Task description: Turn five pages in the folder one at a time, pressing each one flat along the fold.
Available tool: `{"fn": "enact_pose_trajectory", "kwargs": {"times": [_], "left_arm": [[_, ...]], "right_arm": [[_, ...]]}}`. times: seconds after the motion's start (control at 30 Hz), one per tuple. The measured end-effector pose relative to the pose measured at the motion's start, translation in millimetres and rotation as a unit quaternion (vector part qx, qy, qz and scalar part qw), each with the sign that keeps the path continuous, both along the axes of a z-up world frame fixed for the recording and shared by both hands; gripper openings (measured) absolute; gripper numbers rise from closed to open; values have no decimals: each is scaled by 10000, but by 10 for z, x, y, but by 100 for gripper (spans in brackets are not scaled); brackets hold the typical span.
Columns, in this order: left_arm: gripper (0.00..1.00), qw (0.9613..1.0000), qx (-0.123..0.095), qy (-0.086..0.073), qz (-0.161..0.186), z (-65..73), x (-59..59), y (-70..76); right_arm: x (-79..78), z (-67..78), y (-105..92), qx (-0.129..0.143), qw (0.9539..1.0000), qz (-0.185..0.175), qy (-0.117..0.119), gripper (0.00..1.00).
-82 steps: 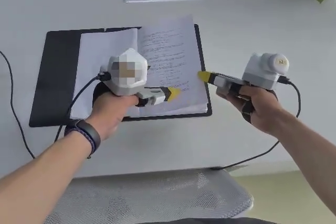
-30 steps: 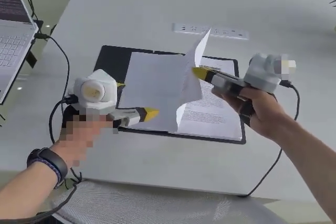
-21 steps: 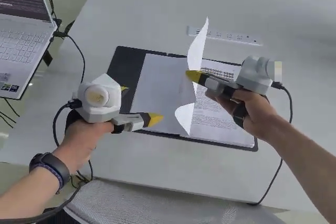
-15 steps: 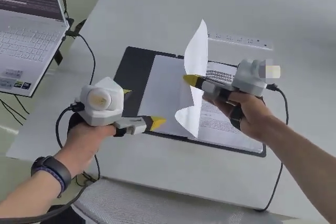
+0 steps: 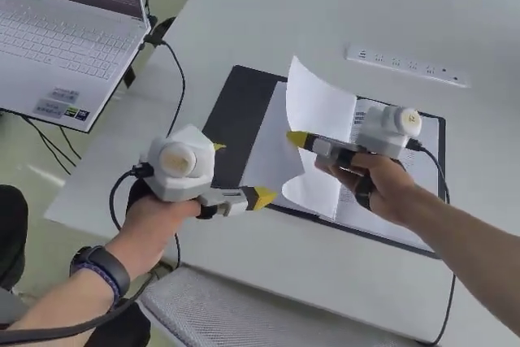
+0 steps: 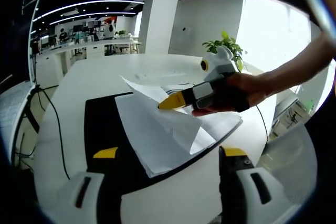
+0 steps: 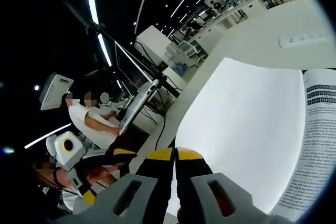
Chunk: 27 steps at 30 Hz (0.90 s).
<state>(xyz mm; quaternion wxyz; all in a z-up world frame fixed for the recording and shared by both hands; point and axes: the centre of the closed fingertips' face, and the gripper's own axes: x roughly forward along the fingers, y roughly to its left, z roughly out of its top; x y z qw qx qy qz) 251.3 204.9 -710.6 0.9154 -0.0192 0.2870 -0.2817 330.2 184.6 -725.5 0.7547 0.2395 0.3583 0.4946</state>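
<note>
The black folder (image 5: 236, 111) lies open on the white table (image 5: 268, 14). My right gripper (image 5: 297, 138) is shut on a white page (image 5: 321, 111), which it holds raised and curled above the fold. In the right gripper view the two yellow-tipped jaws meet at the gripper's tip (image 7: 174, 154) on that blank page (image 7: 247, 124), with a printed page (image 7: 317, 145) lying flat to the right. My left gripper (image 5: 241, 172) hovers open over the folder's near left part, holding nothing. The left gripper view shows its jaws wide apart (image 6: 169, 153), and the right gripper (image 6: 170, 102) with the lifted page (image 6: 157, 129).
An open laptop (image 5: 73, 30) stands at the table's far left, with cables (image 5: 175, 62) running off it. A white power strip (image 5: 406, 67) lies beyond the folder. A mesh chair seat (image 5: 244, 314) is below the table's near edge.
My right gripper has taken hold of a page at the right side and carried it up and leftward over the fold. My left gripper has come off the pages.
</note>
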Motion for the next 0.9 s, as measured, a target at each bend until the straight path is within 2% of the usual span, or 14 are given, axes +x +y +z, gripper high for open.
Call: {"fn": "enact_pose_trajectory", "kwargs": {"times": [0.23,0.37,0.57,0.6,0.9], "left_arm": [[76,9999,-30,87,63,-41,-30,12],[76,9999,-50,102,89,-28,-32,10],[76,9998,-27,159,89,-52,-32,7],[76,9998,0,174,68,-68,-33,2],[75,9997,2,236,25,-228,81,10]], "right_arm": [[20,-228,79,-159,9995,-8,260,0],[4,-285,95,-202,9991,-24,375,0],[-3,-315,103,-172,9985,-30,522,0],[57,-363,86,-160,9984,-37,533,0],[18,-350,61,-133,9977,-66,658,0]]}}
